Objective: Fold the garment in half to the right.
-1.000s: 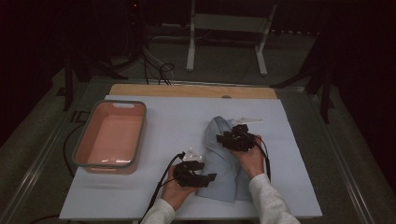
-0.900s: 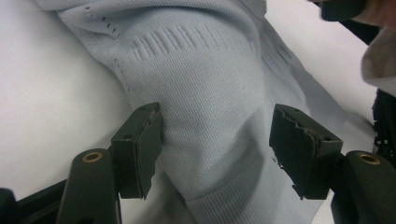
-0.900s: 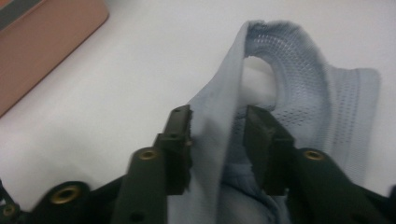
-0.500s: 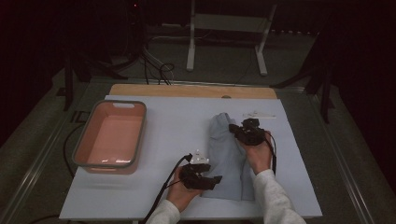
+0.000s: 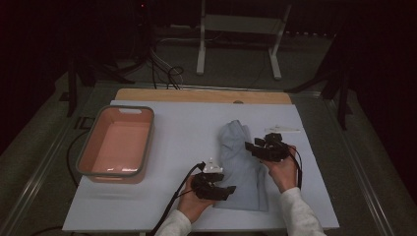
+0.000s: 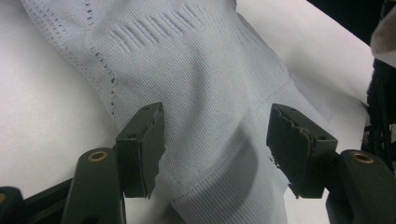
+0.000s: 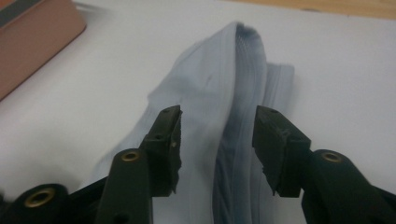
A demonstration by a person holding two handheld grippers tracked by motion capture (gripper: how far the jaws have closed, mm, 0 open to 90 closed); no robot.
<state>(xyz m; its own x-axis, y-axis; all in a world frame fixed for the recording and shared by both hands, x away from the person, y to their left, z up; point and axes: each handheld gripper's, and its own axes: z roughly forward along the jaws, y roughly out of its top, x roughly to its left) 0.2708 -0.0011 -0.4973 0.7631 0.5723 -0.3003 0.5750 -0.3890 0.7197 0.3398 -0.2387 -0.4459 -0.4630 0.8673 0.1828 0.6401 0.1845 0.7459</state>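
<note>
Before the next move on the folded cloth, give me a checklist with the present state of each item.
1. Grey cloth lies wholly on the white table cover: ok.
2. Left gripper jaws apart, astride the cloth's near end, pads not pressing: ok.
3. Right gripper jaws have just been opening; cloth fold lies between them, not pinched: ok.
4. Cloth folded into a flat strip: not ok, one fold stands up as a ridge in the right gripper view.
5. Pink tub sits apart from the cloth, to its left: ok.
6. White piece beyond the right gripper is clear of the cloth: ok.
</note>
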